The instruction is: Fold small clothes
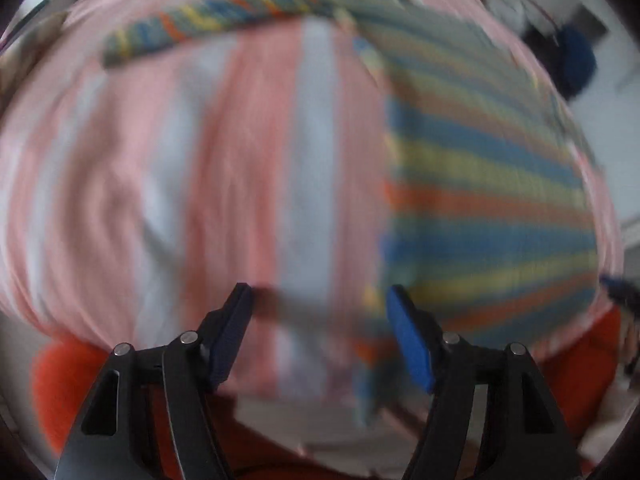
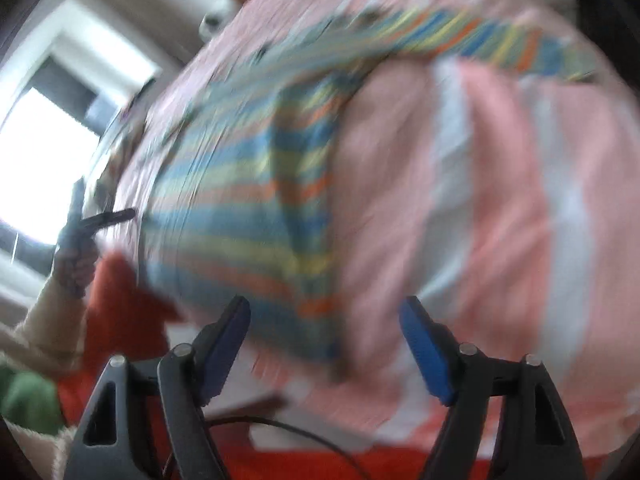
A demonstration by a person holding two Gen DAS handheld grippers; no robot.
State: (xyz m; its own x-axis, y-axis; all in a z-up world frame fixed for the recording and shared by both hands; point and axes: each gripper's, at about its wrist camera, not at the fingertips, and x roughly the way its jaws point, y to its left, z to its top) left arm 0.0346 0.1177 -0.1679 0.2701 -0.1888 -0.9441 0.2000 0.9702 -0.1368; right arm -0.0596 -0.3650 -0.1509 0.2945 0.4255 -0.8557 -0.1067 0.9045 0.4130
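Observation:
Both views are blurred by motion. A small garment with blue, yellow, orange and green stripes (image 1: 488,200) lies on a pink and white striped cloth (image 1: 256,160), with one sleeve stretched out at the far side. My left gripper (image 1: 320,300) is open and empty above the cloth, just left of the garment's edge. In the right wrist view the garment (image 2: 248,208) lies left of centre. My right gripper (image 2: 324,312) is open and empty over the garment's near right edge. The left gripper shows far left in that view (image 2: 96,220).
The pink and white cloth (image 2: 480,200) covers the work surface. Orange fabric (image 1: 68,380) shows below its near edge in both views. A bright window (image 2: 44,160) is at the left of the right wrist view. A dark blue object (image 1: 576,60) stands beyond the far right.

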